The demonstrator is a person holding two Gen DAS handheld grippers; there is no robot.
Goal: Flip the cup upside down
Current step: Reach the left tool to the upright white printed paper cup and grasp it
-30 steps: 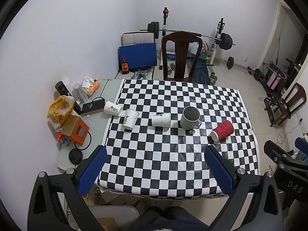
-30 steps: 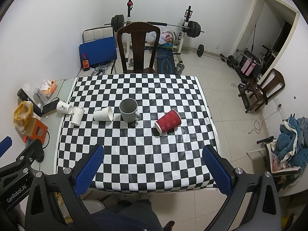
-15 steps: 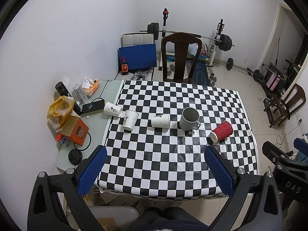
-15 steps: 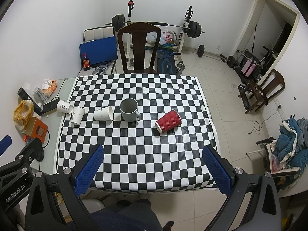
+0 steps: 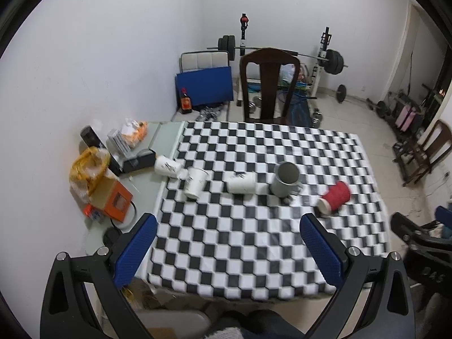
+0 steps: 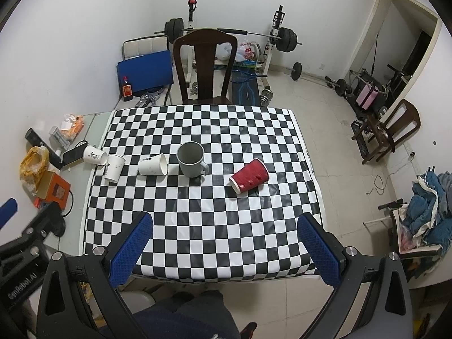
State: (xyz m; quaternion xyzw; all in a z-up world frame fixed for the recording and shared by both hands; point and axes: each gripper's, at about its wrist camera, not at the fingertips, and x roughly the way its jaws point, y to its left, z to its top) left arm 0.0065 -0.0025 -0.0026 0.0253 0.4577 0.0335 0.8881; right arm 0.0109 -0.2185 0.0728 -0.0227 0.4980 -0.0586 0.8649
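A row of cups sits mid-table on the checkered cloth [image 6: 203,226]. A grey mug [image 6: 191,159] [image 5: 285,178] stands upright, mouth up. A red ribbed cup [image 6: 249,175] [image 5: 334,197] lies on its side at the right. A white paper cup [image 6: 152,165] [image 5: 241,183] lies on its side left of the mug. Another white cup [image 6: 114,167] [image 5: 195,182] stands tilted, and a third [image 6: 94,154] [image 5: 167,165] lies at the cloth's left edge. My left gripper [image 5: 227,226] and right gripper [image 6: 224,224] are both open and empty, high above the near table edge.
A dark wooden chair [image 6: 204,65] stands at the table's far side. The grey side strip at the left holds an orange box [image 5: 113,200], a yellow bag [image 5: 87,166] and small items. Gym weights [image 6: 226,32] and a blue panel [image 6: 145,70] stand behind.
Both grippers have stayed open and high, with the left view shifting slightly. No cup has moved.
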